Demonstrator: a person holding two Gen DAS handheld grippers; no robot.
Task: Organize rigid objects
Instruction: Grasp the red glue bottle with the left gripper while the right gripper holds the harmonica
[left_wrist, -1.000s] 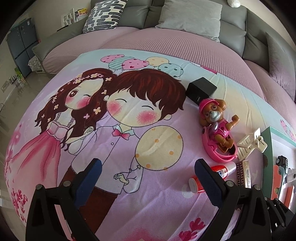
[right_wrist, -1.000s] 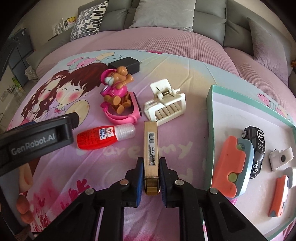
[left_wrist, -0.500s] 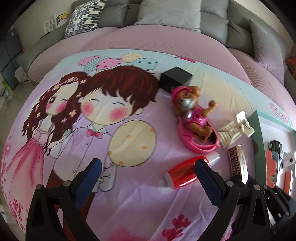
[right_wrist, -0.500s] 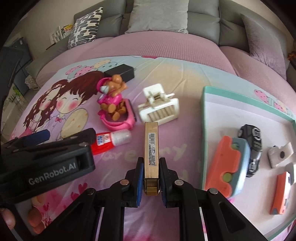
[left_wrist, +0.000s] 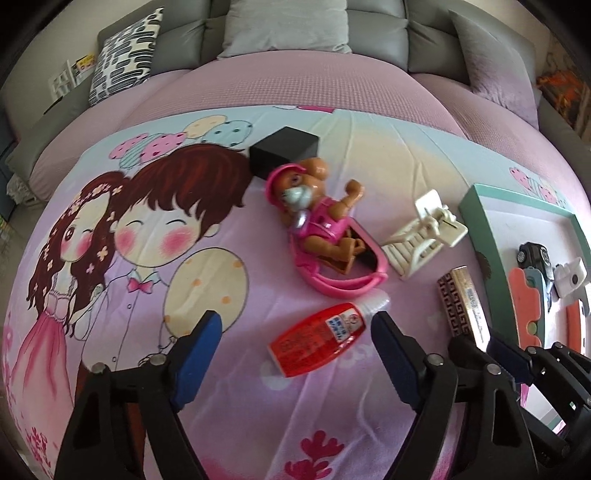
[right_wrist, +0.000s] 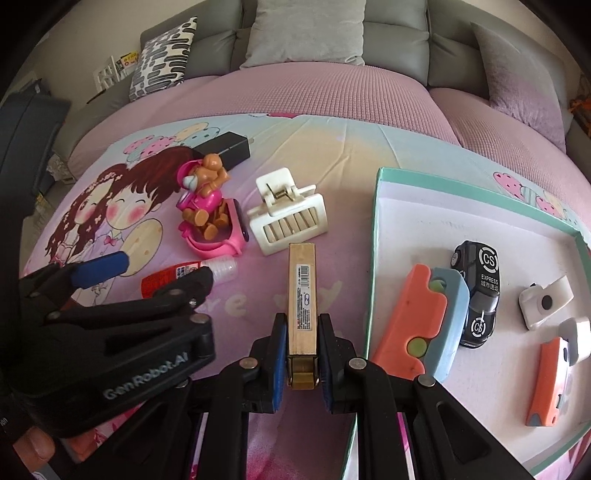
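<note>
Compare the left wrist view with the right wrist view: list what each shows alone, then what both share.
Left wrist only: the left gripper, jaws just closing, still clear of the red bottle between them. Right wrist only: the right gripper shut on the gold box, and the orange knife in the tray. Both: bottle, dog toy, white clip, black box, toy car.
</note>
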